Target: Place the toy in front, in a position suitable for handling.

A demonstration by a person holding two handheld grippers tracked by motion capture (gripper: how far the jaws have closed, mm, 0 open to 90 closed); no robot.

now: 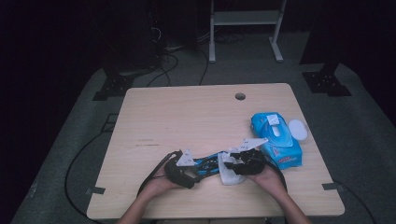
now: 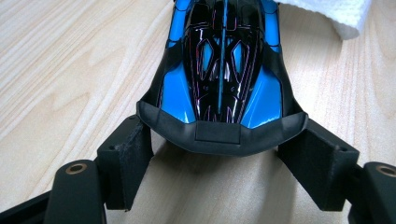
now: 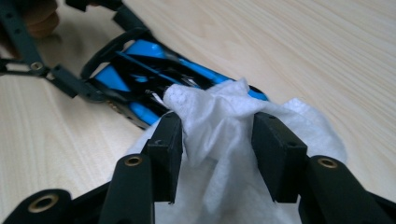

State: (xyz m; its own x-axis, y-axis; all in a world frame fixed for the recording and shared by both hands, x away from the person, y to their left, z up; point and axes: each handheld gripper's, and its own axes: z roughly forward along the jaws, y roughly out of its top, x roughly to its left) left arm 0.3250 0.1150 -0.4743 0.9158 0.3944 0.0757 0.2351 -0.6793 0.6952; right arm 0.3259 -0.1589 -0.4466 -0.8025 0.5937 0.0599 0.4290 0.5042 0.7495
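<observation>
Near the front edge of the table [image 1: 187, 112], had the toy car [image 2: 224, 60] pinched by its rear wing in the left gripper [image 2: 223, 158]. Had the right gripper [image 3: 217, 140] spread, with the wipe [image 3: 219, 107] bunched loose between the pads, up against the car. Could easily have dropped the wipe on the next rub, or shoved the car out of that thin wing hold by pressing too hard.

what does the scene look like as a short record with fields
surface: wooden table
left gripper: shut on the rear wing of the blue and black toy race car
right gripper: open, jaws either side of a bunched white wet wipe that lies against the car
nearby: blue wet wipe pack, lid open, at the table's right
</observation>
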